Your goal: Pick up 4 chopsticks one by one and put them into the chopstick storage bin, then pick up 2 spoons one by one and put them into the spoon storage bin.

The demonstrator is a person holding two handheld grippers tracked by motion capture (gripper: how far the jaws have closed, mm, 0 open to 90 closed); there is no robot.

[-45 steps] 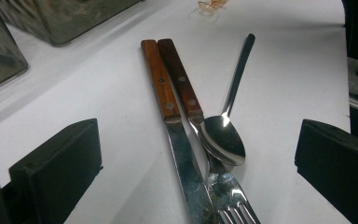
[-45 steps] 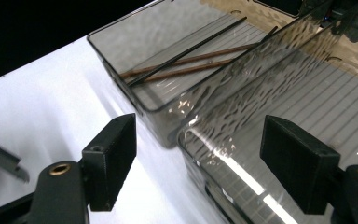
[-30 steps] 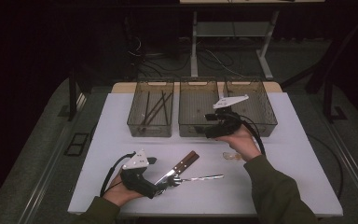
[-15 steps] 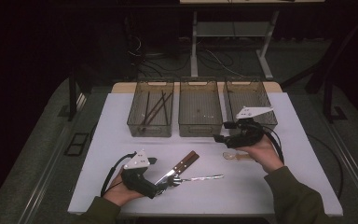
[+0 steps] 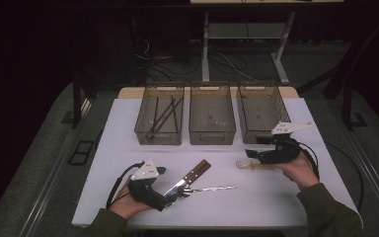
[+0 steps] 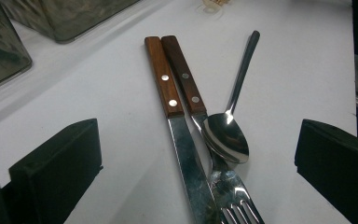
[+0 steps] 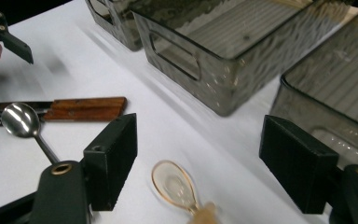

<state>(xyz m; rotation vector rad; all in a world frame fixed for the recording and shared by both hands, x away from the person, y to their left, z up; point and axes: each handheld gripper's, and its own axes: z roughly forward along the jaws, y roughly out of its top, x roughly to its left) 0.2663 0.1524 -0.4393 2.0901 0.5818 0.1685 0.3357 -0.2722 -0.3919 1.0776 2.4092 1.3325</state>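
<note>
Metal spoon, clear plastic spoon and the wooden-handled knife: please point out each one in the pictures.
metal spoon (image 6: 225, 135), left gripper view, on its shiny bowl.
clear plastic spoon (image 7: 174, 184), right gripper view, on its transparent bowl.
wooden-handled knife (image 6: 163, 77), left gripper view, on the wooden handle between the rivets.

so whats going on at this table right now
A person at a white table works a gripper in each hand, apparently sorting cutlery into three clear bins. The right gripper hangs open just above a small clear spoon, not gripping it. The left gripper sits open around a wooden-handled knife, a matching fork and a metal spoon lying together. The left bin already holds dark chopsticks.
</note>
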